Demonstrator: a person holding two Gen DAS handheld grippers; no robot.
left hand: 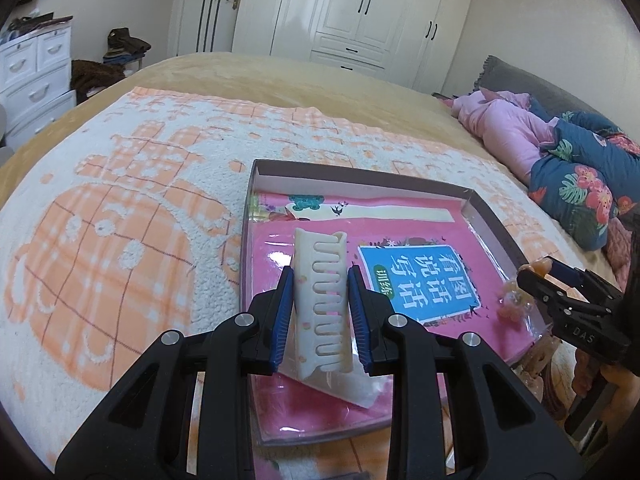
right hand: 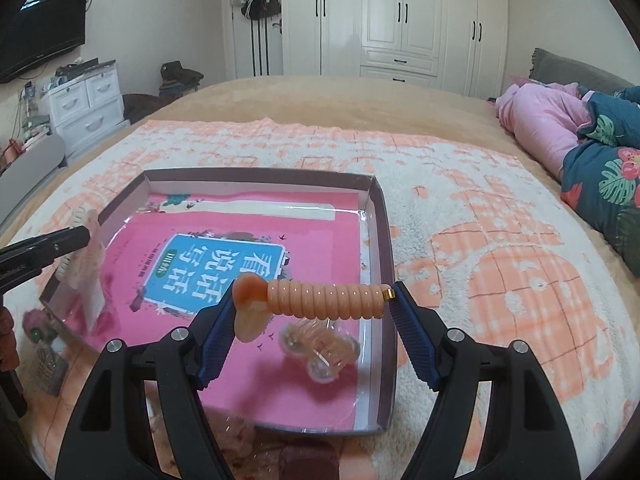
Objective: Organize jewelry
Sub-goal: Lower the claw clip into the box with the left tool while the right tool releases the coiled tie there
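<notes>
Left wrist view: a cream hair claw clip (left hand: 322, 300) is held between the blue pads of the left gripper (left hand: 320, 312), jaws closed to the clip's width, one pad on each flat side. The clip is carried above the near left part of a shallow cardboard tray (left hand: 256, 168), which is lined with a pink booklet (left hand: 416, 280) under clear film.

Right wrist view: a peach spiral hair tie (right hand: 326, 294) with a small gold ferrule at one end is spanned lengthwise between the pads of the right gripper (right hand: 314, 304), jaws fairly wide and closed onto its two ends. It is held over the near right part of the tray (right hand: 380, 216). A clear beaded piece (right hand: 320, 350) is seen on the booklet just below, blurred.

Handling, as judged: the clip is light, rigid plastic, its teeth likely brittle; the solid flat sides are the safer hold. The spiral tie is light and springy and may bow or pop out under end pressure; a hold across the coils would be steadier. The film looks slick.

Surface: the tray is set on an orange-and-white fleece blanket (right hand: 500, 280) on a bed. White wardrobes (right hand: 400, 20) are noted beyond the far edge, white drawers (right hand: 86, 100) off the far left corner, folded bedding (right hand: 580, 132) along the right edge.
</notes>
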